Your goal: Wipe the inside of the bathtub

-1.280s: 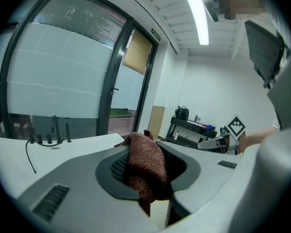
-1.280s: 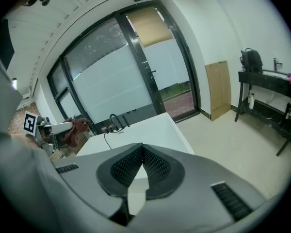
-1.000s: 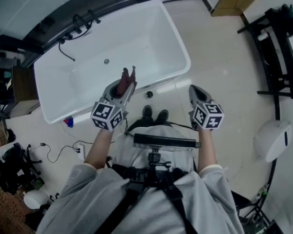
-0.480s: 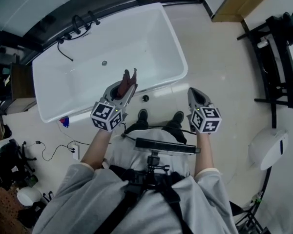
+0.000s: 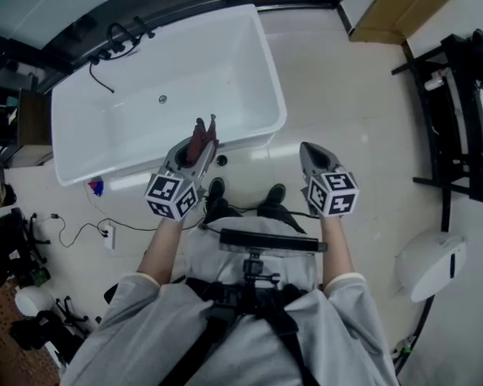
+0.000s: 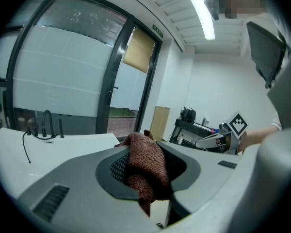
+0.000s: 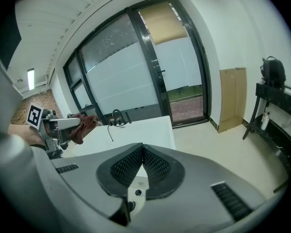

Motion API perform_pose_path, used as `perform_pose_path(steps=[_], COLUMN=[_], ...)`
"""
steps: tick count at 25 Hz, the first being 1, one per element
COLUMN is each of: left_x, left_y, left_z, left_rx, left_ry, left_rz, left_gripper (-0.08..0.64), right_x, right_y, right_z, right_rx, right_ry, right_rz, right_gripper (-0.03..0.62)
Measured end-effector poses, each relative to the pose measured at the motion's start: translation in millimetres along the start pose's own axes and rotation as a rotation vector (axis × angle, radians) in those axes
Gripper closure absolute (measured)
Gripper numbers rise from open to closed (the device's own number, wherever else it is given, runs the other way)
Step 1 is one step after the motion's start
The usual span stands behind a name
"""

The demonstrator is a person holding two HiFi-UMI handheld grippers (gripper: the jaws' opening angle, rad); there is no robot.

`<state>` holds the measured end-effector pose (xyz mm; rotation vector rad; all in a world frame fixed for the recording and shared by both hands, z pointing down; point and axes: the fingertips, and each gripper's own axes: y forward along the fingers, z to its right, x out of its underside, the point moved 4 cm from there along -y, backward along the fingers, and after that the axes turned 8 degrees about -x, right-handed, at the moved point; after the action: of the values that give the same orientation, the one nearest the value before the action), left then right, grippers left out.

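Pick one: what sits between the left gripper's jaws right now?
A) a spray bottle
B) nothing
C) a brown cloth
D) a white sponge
C: the left gripper view shows the left gripper with its jaws closed on a brown cloth, which also pokes out past the tips in the head view.

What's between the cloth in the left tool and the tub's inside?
Nothing visible. The left tool grips the reddish-brown terry cloth above the near rim of the white rectangular bathtub; only air lies between them.
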<state>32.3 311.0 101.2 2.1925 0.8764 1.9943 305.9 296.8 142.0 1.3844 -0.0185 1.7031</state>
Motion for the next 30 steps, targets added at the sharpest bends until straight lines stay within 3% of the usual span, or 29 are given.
perform_pose_path(steps=[6,13,24,30], left_x=[-8,-17,-24,-32], left_y=[15,18,82,119], left_z=[36,43,22,-13], left_rx=[-0.072,-0.117,-0.087,-0.087], left_ry=[0.010,0.010,0.008,0.009], left_rz=[0.007,0.010,-0.020,-0.037], left_gripper=[0.448,0.448,0.448,0.448], right_x=[-9,-27,-53,-71], right_y=[-12,2,52,96], right_z=[39,44,61,66], right_rx=[-0.060,-0.117,-0.132,-0.138], right_ry=[-0.024,-0.053,-0.071,-0.071], right_rz=[-0.007,0.025,-0.031,-0.065], right_gripper=[0.586,0.586,0.586,0.586])
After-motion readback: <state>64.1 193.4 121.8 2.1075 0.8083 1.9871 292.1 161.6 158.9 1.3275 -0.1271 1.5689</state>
